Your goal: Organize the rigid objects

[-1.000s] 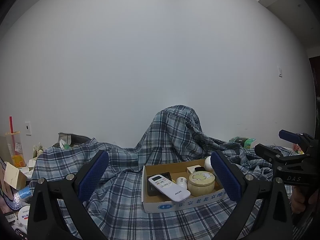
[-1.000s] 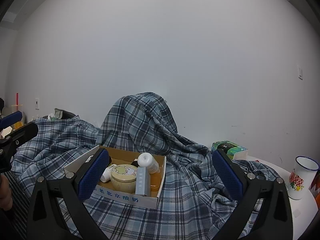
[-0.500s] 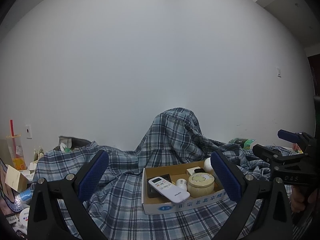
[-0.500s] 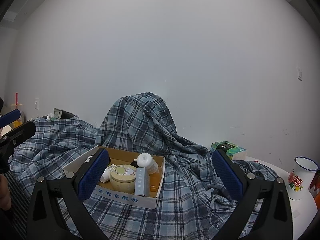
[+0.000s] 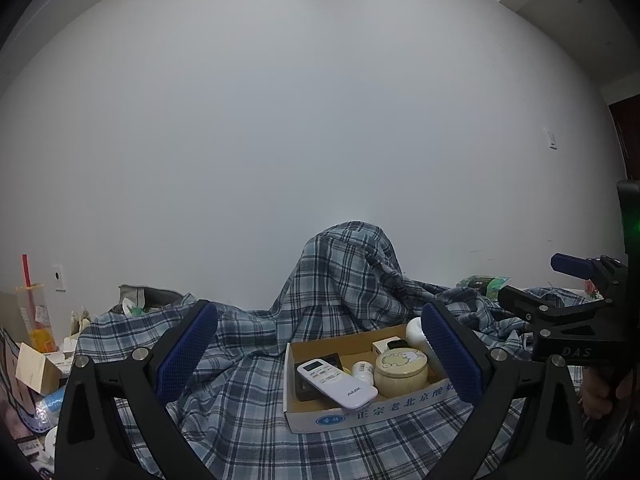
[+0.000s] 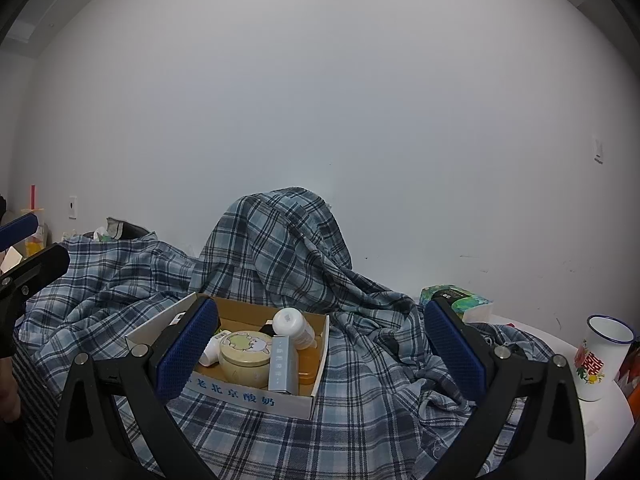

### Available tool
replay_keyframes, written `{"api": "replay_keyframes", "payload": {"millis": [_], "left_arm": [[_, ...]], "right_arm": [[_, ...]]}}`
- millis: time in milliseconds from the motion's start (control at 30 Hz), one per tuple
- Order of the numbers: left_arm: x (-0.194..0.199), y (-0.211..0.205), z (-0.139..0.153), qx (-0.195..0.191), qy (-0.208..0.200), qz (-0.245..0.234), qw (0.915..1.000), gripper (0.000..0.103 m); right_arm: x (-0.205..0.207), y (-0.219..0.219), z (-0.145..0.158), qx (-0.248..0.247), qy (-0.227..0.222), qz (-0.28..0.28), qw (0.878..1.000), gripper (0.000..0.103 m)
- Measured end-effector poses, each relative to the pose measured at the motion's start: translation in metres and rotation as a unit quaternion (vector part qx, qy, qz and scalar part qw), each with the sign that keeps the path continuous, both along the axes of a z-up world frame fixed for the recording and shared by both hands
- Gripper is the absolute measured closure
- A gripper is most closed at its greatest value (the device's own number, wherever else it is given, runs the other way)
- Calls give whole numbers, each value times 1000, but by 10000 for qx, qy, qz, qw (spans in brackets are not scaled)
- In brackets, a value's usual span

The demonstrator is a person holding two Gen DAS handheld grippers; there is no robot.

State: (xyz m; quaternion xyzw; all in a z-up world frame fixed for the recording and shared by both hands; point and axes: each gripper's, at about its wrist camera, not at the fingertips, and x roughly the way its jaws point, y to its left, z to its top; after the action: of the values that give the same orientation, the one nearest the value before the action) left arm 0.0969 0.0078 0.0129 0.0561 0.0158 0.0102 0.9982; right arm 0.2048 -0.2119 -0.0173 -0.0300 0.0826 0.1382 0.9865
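Observation:
A shallow cardboard box sits on a blue plaid cloth. It holds a white remote, a round cream tin, a small white bottle, a white-capped bottle, a tall grey carton and a dark case. My left gripper is open and empty, raised in front of the box. My right gripper is open and empty, also in front of the box.
The plaid cloth drapes over a tall hump behind the box. A green tissue pack and a white enamel mug stand at the right. Clutter with a drink cup lies at the left.
Both views have tilted up slightly, so the box sits a little lower in frame. Both grippers stay open and empty.

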Motion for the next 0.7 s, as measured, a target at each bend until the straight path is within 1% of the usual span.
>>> {"api": "replay_keyframes", "payload": {"millis": [400, 700], "left_arm": [[0, -1, 0, 60, -22, 76, 10000, 0], [2, 2, 1, 1, 40, 104, 9999, 0]], "right_arm": [[0, -2, 1, -14, -13, -44, 10000, 0], [1, -3, 1, -14, -25, -67, 10000, 0]]}}
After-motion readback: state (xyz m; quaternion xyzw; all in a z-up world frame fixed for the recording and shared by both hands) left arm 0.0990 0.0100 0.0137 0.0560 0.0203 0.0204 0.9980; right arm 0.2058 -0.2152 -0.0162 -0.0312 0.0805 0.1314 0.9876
